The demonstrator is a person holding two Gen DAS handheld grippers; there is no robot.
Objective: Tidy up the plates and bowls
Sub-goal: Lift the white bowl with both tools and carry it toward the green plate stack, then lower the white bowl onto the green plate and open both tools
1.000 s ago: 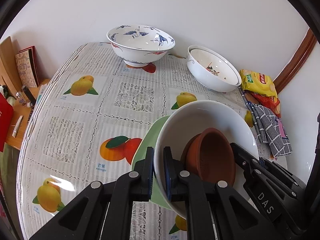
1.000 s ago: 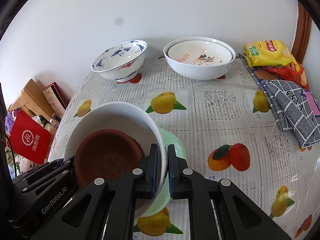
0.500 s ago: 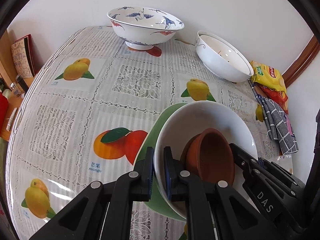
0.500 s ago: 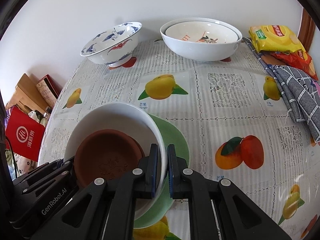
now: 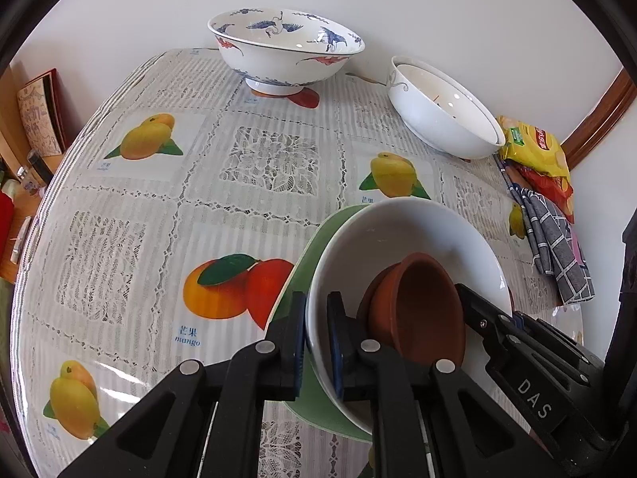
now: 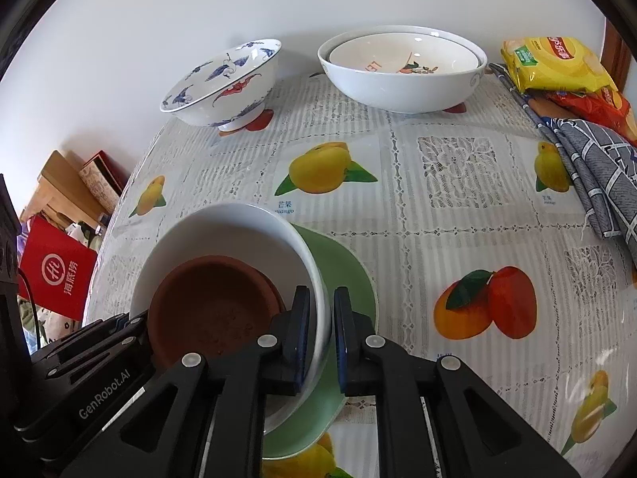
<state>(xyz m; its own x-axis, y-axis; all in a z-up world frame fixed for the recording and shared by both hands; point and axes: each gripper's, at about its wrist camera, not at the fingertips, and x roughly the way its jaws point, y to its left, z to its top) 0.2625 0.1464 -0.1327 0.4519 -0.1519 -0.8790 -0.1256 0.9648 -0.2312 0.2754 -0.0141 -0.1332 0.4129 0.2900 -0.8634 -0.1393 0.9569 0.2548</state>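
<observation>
A white bowl [image 5: 402, 235] holds a brown clay bowl [image 5: 422, 310] and sits on a green plate [image 5: 302, 271]. My left gripper [image 5: 316, 342] is shut on the white bowl's left rim. My right gripper [image 6: 321, 334] is shut on the white bowl [image 6: 223, 235] at its right rim, beside the brown bowl [image 6: 211, 302] and above the green plate [image 6: 346, 275]. A blue-and-red crane bowl [image 5: 284, 49] [image 6: 223, 83] stands at the back. Two nested white bowls [image 5: 442, 119] [image 6: 402, 67] stand at the back right.
The table has a fruit-print cloth [image 5: 159, 207]. Yellow and red snack bags [image 6: 557, 63] and a grey checked cloth [image 6: 597, 167] lie at the right edge. A red bag [image 6: 55, 275] and wooden boxes lie beyond the left edge. A white wall stands behind.
Both grippers, holding the white bowl stack, have moved forward and lower toward the back bowls, which now look larger and nearer.
</observation>
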